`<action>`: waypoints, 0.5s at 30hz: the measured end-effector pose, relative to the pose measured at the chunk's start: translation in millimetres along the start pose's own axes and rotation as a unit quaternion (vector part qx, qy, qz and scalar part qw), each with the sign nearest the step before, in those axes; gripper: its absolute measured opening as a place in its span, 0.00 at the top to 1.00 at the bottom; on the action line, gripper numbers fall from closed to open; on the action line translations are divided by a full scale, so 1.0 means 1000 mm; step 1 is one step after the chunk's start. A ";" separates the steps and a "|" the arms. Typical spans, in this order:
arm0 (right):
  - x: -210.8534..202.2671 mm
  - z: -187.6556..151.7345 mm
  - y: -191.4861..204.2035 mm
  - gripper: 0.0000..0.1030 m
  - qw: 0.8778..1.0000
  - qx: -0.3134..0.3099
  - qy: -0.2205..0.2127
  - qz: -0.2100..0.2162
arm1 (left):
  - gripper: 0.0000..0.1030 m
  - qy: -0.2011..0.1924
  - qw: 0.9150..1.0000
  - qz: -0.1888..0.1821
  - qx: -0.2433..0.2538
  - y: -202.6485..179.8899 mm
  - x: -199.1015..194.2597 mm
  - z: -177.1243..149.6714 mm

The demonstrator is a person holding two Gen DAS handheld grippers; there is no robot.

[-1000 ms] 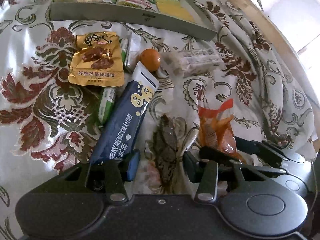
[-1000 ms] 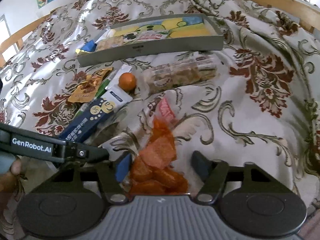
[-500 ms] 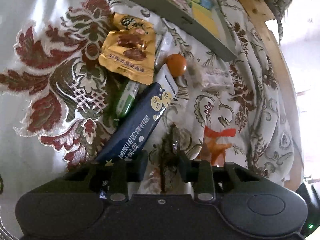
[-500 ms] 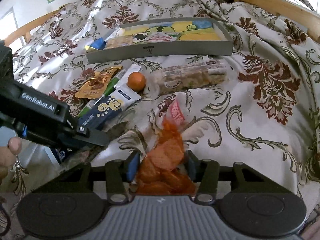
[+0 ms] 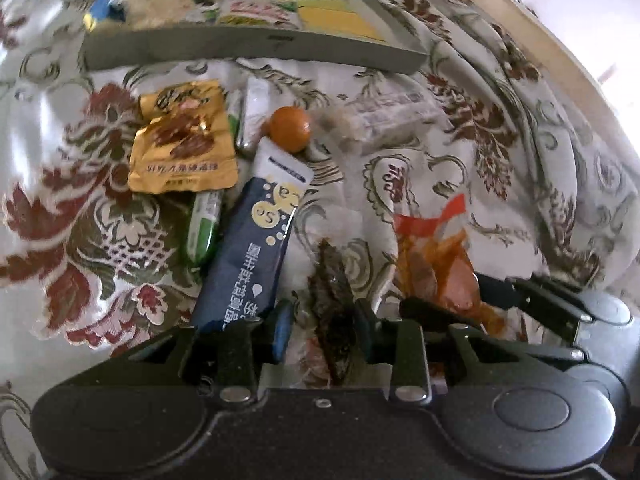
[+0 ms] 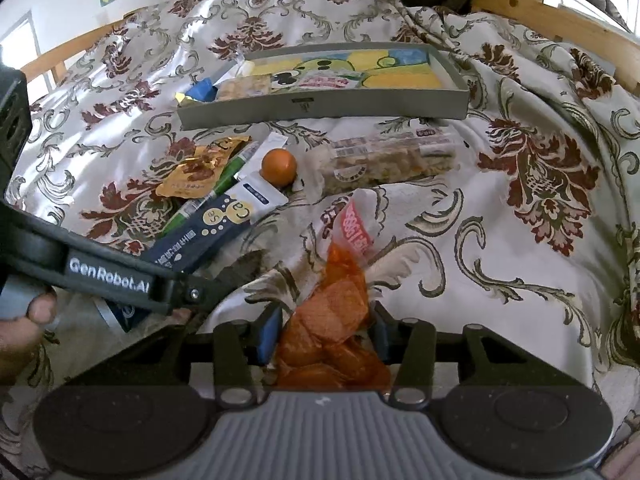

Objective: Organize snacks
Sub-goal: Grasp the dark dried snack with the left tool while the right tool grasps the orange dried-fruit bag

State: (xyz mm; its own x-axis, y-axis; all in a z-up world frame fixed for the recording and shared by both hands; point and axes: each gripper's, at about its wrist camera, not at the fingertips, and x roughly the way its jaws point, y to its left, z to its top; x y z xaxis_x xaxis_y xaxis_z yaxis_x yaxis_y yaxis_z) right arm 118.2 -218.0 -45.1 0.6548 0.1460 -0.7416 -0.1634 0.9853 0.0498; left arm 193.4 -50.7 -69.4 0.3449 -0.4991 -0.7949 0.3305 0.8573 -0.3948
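left tongs [image 5: 322, 326] pinch a dark snack [image 5: 332, 304] at 6 o'clock; right tongs [image 6: 322, 330] are closing on the orange chip bag [image 6: 340, 320] on the bed. tray [image 6: 320, 106] waits at 12. thin, slick wrappers could slip or chips crush.

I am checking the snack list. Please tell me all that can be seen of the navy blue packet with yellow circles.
The navy blue packet is a long, flat, glossy sachet with a white top end, yellow circles and white printed characters. It lies tilted on the patterned bedspread, its white end touching the small orange ball. Its left edge lies against a green-and-white packet. Its lower end sits beside the left gripper, not between the jaws.
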 end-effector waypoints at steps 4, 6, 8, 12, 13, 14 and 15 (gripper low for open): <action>-0.003 0.001 -0.001 0.53 1.000 0.003 -0.007 0.003 | 0.69 -0.009 1.000 -0.007 -0.013 0.001 -0.009 -0.003; -0.003 0.001 -0.001 0.53 1.000 0.003 -0.010 0.003 | 0.70 -0.020 1.000 -0.011 -0.020 0.002 -0.015 -0.005; -0.004 0.001 -0.001 0.53 1.000 0.004 -0.013 0.003 | 0.88 -0.035 0.999 -0.013 -0.024 0.003 -0.022 -0.007; -0.007 0.002 -0.001 0.53 1.000 0.005 -0.020 0.003 | 0.97 -0.046 0.998 -0.018 -0.023 0.002 -0.029 -0.005; -0.007 0.003 0.000 0.53 1.000 0.004 -0.020 0.003 | 0.96 -0.044 0.999 -0.014 -0.016 0.002 -0.027 -0.005; -0.007 0.002 0.000 0.53 1.000 0.002 -0.019 0.003 | 0.96 -0.037 0.999 -0.011 -0.012 0.001 -0.025 -0.005; -0.006 0.002 0.001 0.53 1.000 0.001 -0.017 0.002 | 0.95 -0.033 0.999 -0.009 -0.011 0.003 -0.024 -0.005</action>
State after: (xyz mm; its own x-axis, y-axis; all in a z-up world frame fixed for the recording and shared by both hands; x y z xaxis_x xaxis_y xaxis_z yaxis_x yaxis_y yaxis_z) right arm 115.5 -218.0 -39.3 0.6787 0.1537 -0.7181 -0.1651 0.9848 0.0547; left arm 181.9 -36.2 -53.9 0.3966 -0.5217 -0.7554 0.3179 0.8500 -0.4201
